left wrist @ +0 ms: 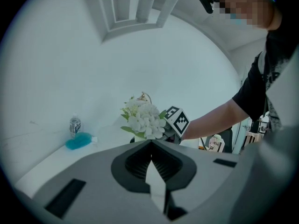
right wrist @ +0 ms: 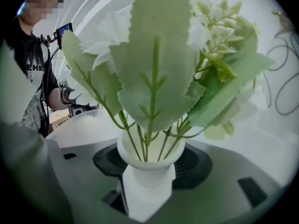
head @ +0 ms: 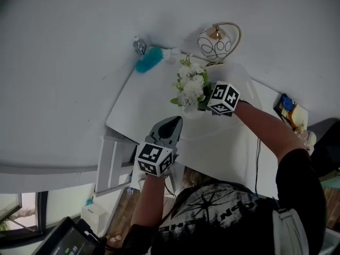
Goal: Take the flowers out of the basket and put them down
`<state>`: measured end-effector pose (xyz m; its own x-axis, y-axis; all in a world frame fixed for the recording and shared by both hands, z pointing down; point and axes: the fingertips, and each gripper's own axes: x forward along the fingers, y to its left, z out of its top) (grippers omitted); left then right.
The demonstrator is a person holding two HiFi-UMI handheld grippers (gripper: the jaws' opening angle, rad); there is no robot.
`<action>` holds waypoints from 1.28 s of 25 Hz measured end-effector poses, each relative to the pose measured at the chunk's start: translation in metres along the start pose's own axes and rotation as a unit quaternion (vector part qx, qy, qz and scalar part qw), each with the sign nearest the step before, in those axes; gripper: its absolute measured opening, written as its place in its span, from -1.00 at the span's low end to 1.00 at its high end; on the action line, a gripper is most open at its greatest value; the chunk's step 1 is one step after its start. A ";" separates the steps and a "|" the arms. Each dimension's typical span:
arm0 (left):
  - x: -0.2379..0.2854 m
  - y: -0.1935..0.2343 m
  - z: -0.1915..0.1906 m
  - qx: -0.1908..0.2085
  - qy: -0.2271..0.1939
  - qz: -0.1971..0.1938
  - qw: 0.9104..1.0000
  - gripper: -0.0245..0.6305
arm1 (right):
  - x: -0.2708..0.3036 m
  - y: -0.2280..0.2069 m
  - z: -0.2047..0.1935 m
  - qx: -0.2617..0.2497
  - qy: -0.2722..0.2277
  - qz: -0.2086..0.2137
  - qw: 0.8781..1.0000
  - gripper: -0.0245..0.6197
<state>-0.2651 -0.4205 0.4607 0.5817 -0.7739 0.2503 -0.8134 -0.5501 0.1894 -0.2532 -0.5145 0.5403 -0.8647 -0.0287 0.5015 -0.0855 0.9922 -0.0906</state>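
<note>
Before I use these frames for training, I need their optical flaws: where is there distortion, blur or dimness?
Head view: fisheye curves the edge of the white table; light flat, shadows faint. Left gripper view: black vignette ring, dim bluish cast, flowers fairly sharp. Right gripper view: leaves loom huge and soft close to the lens; white vase sharper.

The flowers (head: 192,86) are white with green leaves (right wrist: 154,64), their vase (right wrist: 148,176) white, the basket (head: 215,44) black-looped white.

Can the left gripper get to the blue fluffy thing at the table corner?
Probably yes: the table between the left gripper and the blue fluffy thing looks bare, and the flowers are off to the side.
</note>
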 end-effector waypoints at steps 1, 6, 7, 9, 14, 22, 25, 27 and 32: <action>-0.001 -0.002 0.002 0.004 -0.002 -0.001 1.000 -0.89 | -0.003 0.001 0.003 -0.004 -0.001 -0.004 1.000 -0.13; -0.009 -0.022 0.017 0.023 -0.011 -0.007 1.000 -0.89 | -0.033 0.010 0.025 -0.006 -0.015 -0.024 1.000 -0.13; -0.009 -0.026 0.021 0.026 -0.012 -0.008 1.000 -0.89 | -0.040 0.010 0.031 -0.005 -0.019 -0.029 0.999 -0.13; -0.009 -0.031 0.027 0.031 -0.016 -0.008 0.999 -0.89 | -0.053 0.011 0.040 -0.001 -0.024 -0.037 0.999 -0.13; -0.004 -0.041 0.030 0.040 -0.021 -0.024 0.999 -0.89 | -0.074 0.016 0.054 0.004 -0.028 -0.066 0.997 -0.14; 0.003 -0.066 0.034 0.066 -0.030 -0.078 0.994 -0.89 | -0.110 0.022 0.073 0.019 -0.031 -0.132 0.991 -0.14; 0.008 -0.077 0.038 0.072 -0.030 -0.095 0.992 -0.89 | -0.131 0.025 0.081 0.021 -0.036 -0.156 0.987 -0.14; 0.012 -0.086 0.040 0.074 -0.028 -0.107 0.991 -0.89 | -0.149 0.027 0.086 0.025 -0.044 -0.170 0.984 -0.14; 0.022 -0.111 0.045 0.087 -0.025 -0.133 0.987 -0.89 | -0.197 0.032 0.097 0.034 -0.055 -0.212 0.975 -0.14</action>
<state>-0.1626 -0.3905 0.4024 0.7769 -0.6072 0.1667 -0.6241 -0.7777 0.0755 -0.1330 -0.4892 0.3554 -0.7920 -0.4509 0.4117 -0.4757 0.8783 0.0469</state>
